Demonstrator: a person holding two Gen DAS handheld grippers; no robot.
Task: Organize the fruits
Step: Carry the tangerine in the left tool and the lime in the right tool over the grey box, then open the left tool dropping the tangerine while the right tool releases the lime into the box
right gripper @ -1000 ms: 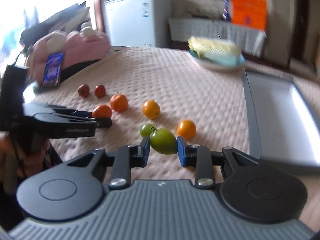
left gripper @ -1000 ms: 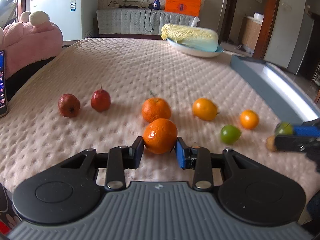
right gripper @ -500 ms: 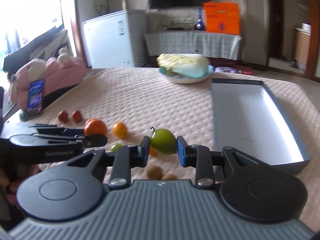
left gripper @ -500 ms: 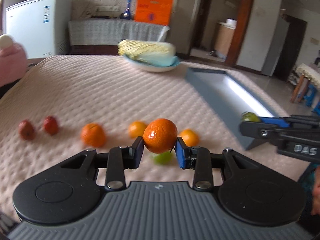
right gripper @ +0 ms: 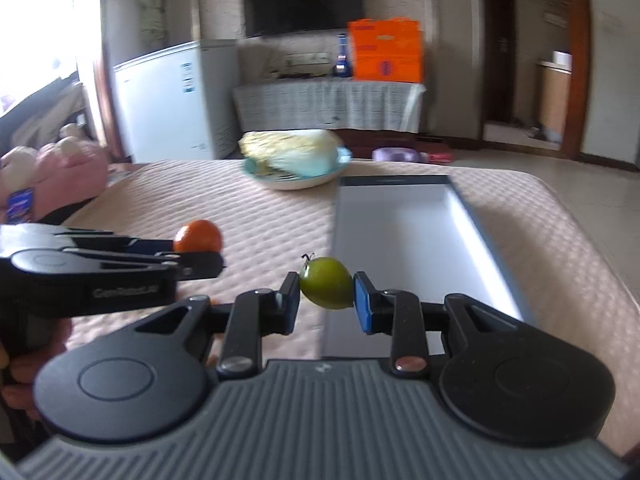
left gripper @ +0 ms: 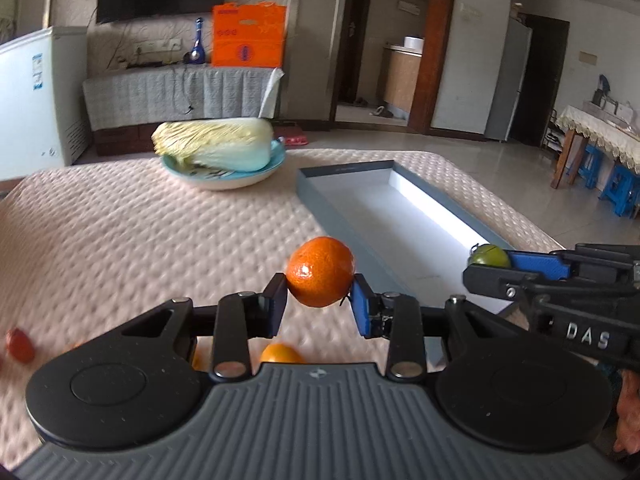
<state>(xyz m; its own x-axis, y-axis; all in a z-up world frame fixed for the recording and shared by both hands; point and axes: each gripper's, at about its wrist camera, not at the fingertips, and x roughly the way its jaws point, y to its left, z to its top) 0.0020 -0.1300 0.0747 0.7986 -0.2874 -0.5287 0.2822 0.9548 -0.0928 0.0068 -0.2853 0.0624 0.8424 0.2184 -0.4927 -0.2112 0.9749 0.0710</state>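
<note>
Two fruits are airborne: the mandarin (left gripper: 320,271), pinched in the left gripper (left gripper: 320,310), and the green fruit (right gripper: 326,282), pinched in the right gripper (right gripper: 326,300). A second ago both hung over the fruit row; now both sit at the near end of the empty grey tray (right gripper: 400,232). Transport looks nearly done, release into the tray next. Loose fruit (left gripper: 280,354) remains on the quilted cover (left gripper: 160,232).

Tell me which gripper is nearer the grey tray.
Right. The right gripper, shut on a green fruit, hangs at the grey tray's near end. The left gripper, holding an orange, is beside the tray over the cloth.
</note>
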